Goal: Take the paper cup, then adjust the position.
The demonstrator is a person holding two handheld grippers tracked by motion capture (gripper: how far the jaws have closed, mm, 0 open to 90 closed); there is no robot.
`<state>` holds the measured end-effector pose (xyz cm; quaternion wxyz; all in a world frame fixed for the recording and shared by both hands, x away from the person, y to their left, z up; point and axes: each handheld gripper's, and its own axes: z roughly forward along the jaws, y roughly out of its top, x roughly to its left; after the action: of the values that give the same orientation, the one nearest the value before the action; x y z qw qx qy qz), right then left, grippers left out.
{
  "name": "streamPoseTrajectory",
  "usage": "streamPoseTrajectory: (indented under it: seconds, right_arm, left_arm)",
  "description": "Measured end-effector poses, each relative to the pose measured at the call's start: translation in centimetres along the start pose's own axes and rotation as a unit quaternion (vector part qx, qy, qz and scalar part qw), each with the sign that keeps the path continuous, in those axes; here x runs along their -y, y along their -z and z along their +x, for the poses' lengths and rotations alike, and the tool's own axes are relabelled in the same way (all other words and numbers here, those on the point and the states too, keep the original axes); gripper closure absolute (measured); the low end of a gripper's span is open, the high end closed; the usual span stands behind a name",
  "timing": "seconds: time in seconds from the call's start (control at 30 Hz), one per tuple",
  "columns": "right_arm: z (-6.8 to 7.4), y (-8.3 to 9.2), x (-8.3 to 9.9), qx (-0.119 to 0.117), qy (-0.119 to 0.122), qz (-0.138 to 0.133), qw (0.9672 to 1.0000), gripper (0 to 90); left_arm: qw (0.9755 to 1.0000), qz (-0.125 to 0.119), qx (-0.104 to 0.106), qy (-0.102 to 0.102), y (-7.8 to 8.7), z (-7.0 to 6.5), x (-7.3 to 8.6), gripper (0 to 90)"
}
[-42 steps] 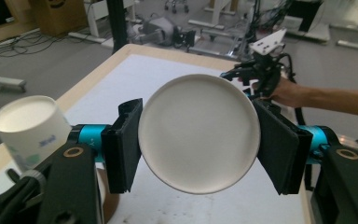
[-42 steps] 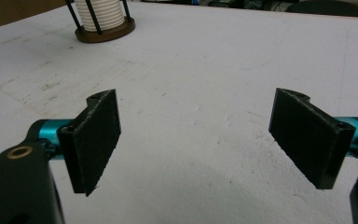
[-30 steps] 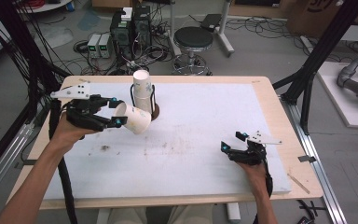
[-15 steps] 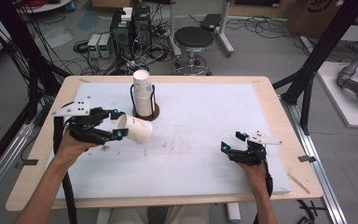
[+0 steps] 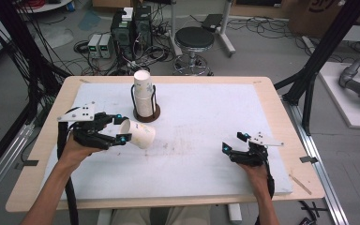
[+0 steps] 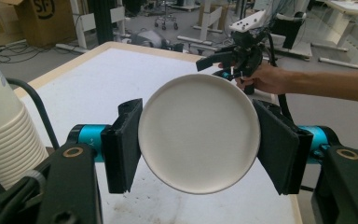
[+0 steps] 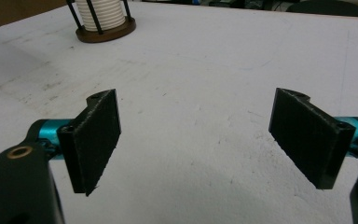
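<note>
free: white mat (image 5: 201, 140) centre | blocked: cup stack (image 5: 143, 93) in holder, far-left

Cup stack (image 6: 0, 121) cut off at left edge.

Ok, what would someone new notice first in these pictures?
Probably the white paper cup lying sideways, pinched in the left claw above the table's left side; in the left gripper view its round bottom faces the camera. Just behind it, a stack of cups stands in a round holder. The right claw waits open near the front right.
</note>
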<state>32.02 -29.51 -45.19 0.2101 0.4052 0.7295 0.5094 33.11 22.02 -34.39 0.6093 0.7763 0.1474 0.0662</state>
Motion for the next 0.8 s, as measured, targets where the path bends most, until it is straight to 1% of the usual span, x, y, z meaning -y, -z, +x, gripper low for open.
streamPoseTrajectory:
  seconds: [0.1, 0.13, 0.17, 0.27, 0.37, 0.53, 0.6, 0.67, 0.8]
  right_arm:
    - [-0.02, -0.02, -0.01, -0.006, 0.002, 0.001, 1.0000, 16.8]
    - [-0.06, -0.04, -0.04, -0.010, 0.000, 0.003, 0.9999, 16.9]
    - [-0.11, -0.09, -0.05, -0.014, 0.002, 0.004, 0.9999, 16.9]
    - [-0.13, -0.25, -0.14, -0.017, 0.004, 0.014, 0.9998, 16.9]
    - [-0.12, -0.23, -0.14, -0.025, 0.006, 0.013, 0.9996, 16.9]
    - [-0.34, -0.28, -0.21, -0.035, -0.003, 0.018, 0.9992, 16.9]
    - [-0.42, -0.22, -0.20, -0.039, -0.006, 0.015, 0.9991, 16.9]
    - [-0.54, -0.16, -0.19, -0.042, -0.006, 0.011, 0.9990, 16.9]
    - [-0.64, 0.01, -0.32, -0.048, -0.004, 0.016, 0.9987, 16.9]
  left_arm:
    - [1.0000, -0.001, 0.000, 0.001, 0.02, 0.03, 0.04, 36.6]
    - [1.0000, -0.002, 0.002, 0.002, 0.00, 0.07, 0.05, 36.6]
    - [1.0000, -0.003, 0.002, 0.001, -0.02, 0.11, 0.05, 36.6]
    - [1.0000, -0.002, 0.002, 0.002, -0.07, 0.25, 0.11, 36.6]
    - [1.0000, -0.004, 0.004, 0.004, -0.11, 0.27, 0.13, 36.6]
    - [1.0000, -0.002, 0.006, 0.005, -0.29, 0.22, 0.21, 36.6]
    - [1.0000, -0.001, 0.006, 0.005, -0.31, 0.27, 0.24, 36.6]
    - [1.0000, 0.000, 0.006, 0.005, -0.30, 0.29, 0.25, 36.6]
    - [1.0000, -0.002, 0.008, 0.004, -0.28, 0.33, 0.26, 36.6]
